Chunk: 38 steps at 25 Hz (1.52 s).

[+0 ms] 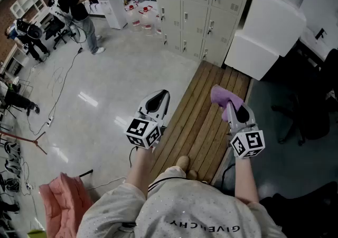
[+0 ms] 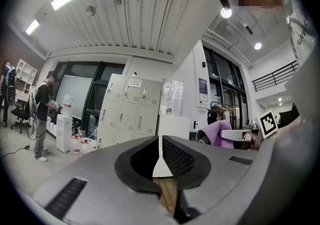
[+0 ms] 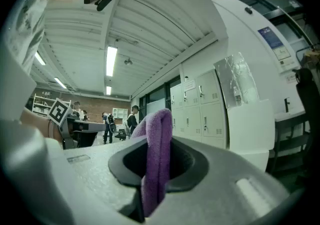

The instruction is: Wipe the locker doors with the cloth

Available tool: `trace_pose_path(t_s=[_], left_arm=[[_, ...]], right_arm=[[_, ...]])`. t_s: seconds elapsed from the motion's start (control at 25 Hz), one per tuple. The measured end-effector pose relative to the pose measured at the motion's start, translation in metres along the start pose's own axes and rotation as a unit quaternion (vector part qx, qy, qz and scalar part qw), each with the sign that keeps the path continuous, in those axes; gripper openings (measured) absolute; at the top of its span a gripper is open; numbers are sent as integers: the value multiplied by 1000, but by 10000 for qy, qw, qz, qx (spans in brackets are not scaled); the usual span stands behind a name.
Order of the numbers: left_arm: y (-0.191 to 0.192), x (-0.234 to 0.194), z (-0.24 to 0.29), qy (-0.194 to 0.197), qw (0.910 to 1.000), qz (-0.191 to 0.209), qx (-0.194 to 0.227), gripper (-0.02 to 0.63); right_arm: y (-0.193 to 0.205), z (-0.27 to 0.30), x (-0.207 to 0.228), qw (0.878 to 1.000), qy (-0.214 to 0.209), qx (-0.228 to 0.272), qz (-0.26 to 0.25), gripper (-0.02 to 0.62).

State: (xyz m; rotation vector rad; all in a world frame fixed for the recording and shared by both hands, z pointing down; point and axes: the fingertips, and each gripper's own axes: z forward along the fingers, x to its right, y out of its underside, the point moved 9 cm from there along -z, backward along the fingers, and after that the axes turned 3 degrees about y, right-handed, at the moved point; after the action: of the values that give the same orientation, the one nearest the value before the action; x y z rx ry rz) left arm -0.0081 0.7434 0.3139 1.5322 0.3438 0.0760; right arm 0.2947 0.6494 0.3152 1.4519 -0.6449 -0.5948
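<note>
A bank of beige locker doors [image 1: 198, 4] stands ahead of me, seen also in the left gripper view [image 2: 129, 114] and the right gripper view [image 3: 200, 111]. My right gripper [image 1: 231, 108] is shut on a purple cloth [image 1: 224, 97], which hangs folded between its jaws [image 3: 156, 161]. The cloth also shows at the right of the left gripper view [image 2: 218, 133]. My left gripper [image 1: 159, 99] is held level with the right one, its jaws closed together with nothing between them [image 2: 159, 155]. Both grippers are well short of the lockers.
I stand on a wooden plank walkway [image 1: 200, 120] leading to the lockers. A white box-shaped unit [image 1: 266, 33] sits right of the lockers. A water dispenser [image 1: 111, 1] with bottles and a person [image 1: 79, 9] are at the far left. Black chairs [image 1: 311, 110] stand at right.
</note>
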Motion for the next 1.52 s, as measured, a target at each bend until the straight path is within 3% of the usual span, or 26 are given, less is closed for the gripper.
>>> trace_pose_path(t_s=[0.36,0.6,0.84,1.04,1.52], left_arm=[[9,15,-1,-153,9999,50,56,18],[26,4,16,-207,9998,-64,12,18],[36,-23,85,-116,9994,-222,240,18],[40,-45,128,-8,9995,-259,159,18],[29,-85,146,-164,9996,-165,175,18]], right_arm=[[4,-17,16,9990,430,103,69,54],[21,-16,26,9989,412,103,206,54],[24,31,75,9985,480,98,233,54],[14,88,106,9986,416,143,310,54],[40,148,113,9981,259,-43,557,54]])
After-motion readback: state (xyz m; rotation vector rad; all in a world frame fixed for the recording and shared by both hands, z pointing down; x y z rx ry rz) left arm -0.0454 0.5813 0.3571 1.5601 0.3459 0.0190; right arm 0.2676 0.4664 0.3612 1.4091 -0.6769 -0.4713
